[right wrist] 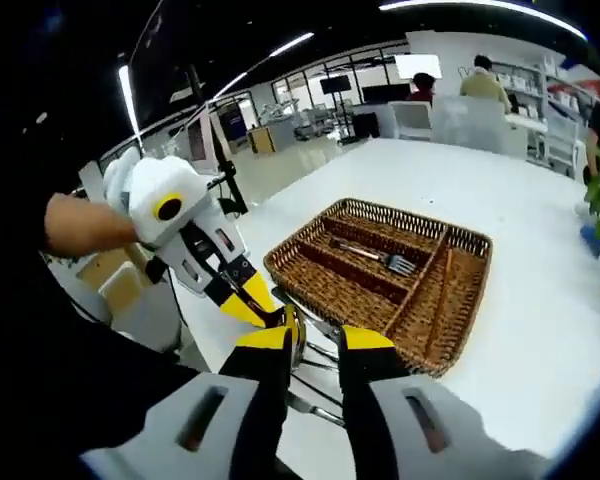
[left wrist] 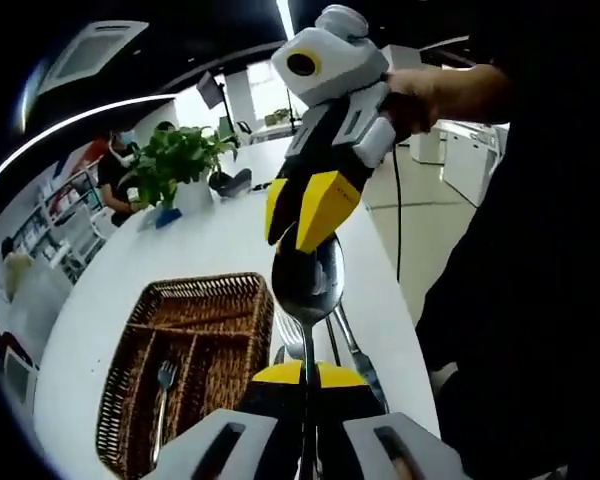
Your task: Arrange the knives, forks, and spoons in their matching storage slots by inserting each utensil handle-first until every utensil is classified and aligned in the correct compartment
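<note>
1. Up close, left gripper [left wrist: 310, 385] jaws are clamped on a spoon [left wrist: 309, 280] handle; the spoon stands upright out of the jaws, bowl at the top.
2. Right gripper [left wrist: 302, 222] comes into the left gripper view from above, yellow tips pinching the top rim of the spoon bowl, so both tools grip the same spoon.
3. Right gripper view: own jaws [right wrist: 315, 345] sit narrow with the spoon bowl [right wrist: 294, 335] edge-on between them; left gripper [right wrist: 250, 300] meets it from the left, a hand behind it.
4. Just below and behind the spoon, loose utensils [left wrist: 320, 335] lie on the white table [left wrist: 220, 240], a fork head and a flat handle visible; exact count cannot be told.
5. Beside the left tool, toward its left, is the wicker tray [left wrist: 195, 300] with long slots; 1 fork [left wrist: 164, 385] lies in a slot. The same fork [right wrist: 380, 257] shows beyond the right tool in the tray [right wrist: 450, 330].
6. Far past the tray: potted plant [left wrist: 175, 160] on the table, and seated people in the background.
</note>
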A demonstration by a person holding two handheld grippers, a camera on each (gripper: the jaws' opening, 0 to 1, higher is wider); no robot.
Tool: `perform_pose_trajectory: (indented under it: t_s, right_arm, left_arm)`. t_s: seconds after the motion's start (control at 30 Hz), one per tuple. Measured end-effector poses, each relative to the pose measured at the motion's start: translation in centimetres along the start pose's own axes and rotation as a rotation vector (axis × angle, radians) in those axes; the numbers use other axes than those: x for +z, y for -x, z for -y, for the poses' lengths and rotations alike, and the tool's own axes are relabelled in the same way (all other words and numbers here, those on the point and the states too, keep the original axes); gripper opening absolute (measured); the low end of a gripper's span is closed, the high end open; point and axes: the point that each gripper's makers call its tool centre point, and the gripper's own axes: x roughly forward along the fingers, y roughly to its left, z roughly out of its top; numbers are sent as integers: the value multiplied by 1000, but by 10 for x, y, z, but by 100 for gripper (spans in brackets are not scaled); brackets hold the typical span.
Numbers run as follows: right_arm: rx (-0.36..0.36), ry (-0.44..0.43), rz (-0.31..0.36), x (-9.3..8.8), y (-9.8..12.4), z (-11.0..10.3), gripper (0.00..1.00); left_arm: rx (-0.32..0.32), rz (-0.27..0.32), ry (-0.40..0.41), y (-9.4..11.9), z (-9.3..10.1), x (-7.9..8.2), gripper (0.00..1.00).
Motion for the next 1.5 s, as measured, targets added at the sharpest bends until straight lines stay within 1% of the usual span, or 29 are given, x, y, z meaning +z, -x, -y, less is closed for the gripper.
perform_pose_trajectory:
  t_s: [0.03, 0.07, 0.1, 0.13, 0.17, 0.2, 0.23, 0.27, 0.33, 0.37, 0.4, 0.43, 0.47, 0.53, 0.6, 0.67, 0.77, 0.83, 0.93, 1.0, 1.03, 1.17, 1.27, 1.33, 1.4, 1.5]
  right_arm:
    - [1, 36, 9, 4, 0, 0, 34]
    - [-19, 70, 9, 5, 0, 3, 40]
    - [-61, 121, 24, 10, 0, 9, 52]
    - [-97, 179, 46, 16, -1, 14, 73]
    - [-100, 251, 63, 21, -3, 12, 89]
    - [-95, 278, 62, 22, -4, 10, 100]
    - [-94, 332, 33, 20, -1, 8, 94]
    - [-105, 341, 42, 22, -1, 8, 97]
    - [-91, 341, 38, 23, 0, 5, 100]
    - [-111, 317, 38, 23, 2, 9, 99]
    - [-107, 282, 28, 21, 3, 9, 99]
    - [-104, 274, 18, 20, 3, 10, 99]
    - [-103, 254, 6, 17, 6, 11, 99]
    - [-106, 234, 11, 17, 11, 13, 99]
    - [-114, 229, 14, 18, 16, 16, 99]
    - [-123, 230, 12, 18, 20, 21, 99]
    - [-136, 221, 5, 18, 24, 25, 99]
    - [-136, 215, 4, 18, 25, 27, 99]
    - [-143, 202, 18, 20, 29, 29, 99]
    - [-153, 184, 10, 20, 31, 31, 99]
    - [-169, 171, 2, 19, 32, 34, 99]
    - [-184, 168, 12, 18, 35, 38, 99]
    - [-186, 168, 14, 17, 36, 38, 99]
    - [-184, 173, 17, 17, 36, 37, 99]
    - [-149, 169, 46, 22, 37, 30, 99]
    - [-146, 168, 59, 24, 38, 28, 99]
  left_arm:
    - [1, -2, -1, 2, -1, -1, 0]
    - [-2, -4, 6, 3, -1, -2, 0]
    - [-7, -6, 12, 3, -1, -3, 0]
    - [-12, -12, 22, 4, -1, -5, 0]
    - [-13, -27, 23, 4, -2, -9, 0]
    - [-13, -37, 18, 4, -2, -12, 0]
    - [-17, -48, 25, 4, -2, -15, 0]
    - [-17, -51, 26, 5, -3, -16, 0]
    - [-21, -58, 33, 6, -4, -18, 0]
    - [-25, -64, 38, 7, -4, -19, 0]
    - [-36, -86, 46, 10, -3, -20, 0]
    - [-51, -118, 35, 13, -2, -24, 0]
    - [-48, -143, 16, 18, -4, -24, 0]
    - [-61, -141, 37, 26, -6, -19, 0]
    - [-59, -143, 44, 33, -10, -16, 0]
    - [-49, -158, 36, 40, -16, -15, 0]
    - [-55, -169, 55, 48, -23, -12, 0]
    - [-61, -179, 50, 49, -26, -12, 0]
    - [-87, -205, 46, 48, -26, -13, 0]
    - [-98, -220, 40, 47, -25, -13, 0]
    - [-98, -221, 36, 46, -26, -13, 0]
    - [-102, -212, 36, 44, -28, -6, 0]
    - [-101, -226, 37, 43, -31, -7, 0]
    - [-105, -228, 45, 43, -32, -6, 0]
    - [-99, -228, 55, 42, -37, -7, 0]
    - [-95, -236, 67, 41, -42, -8, 0]
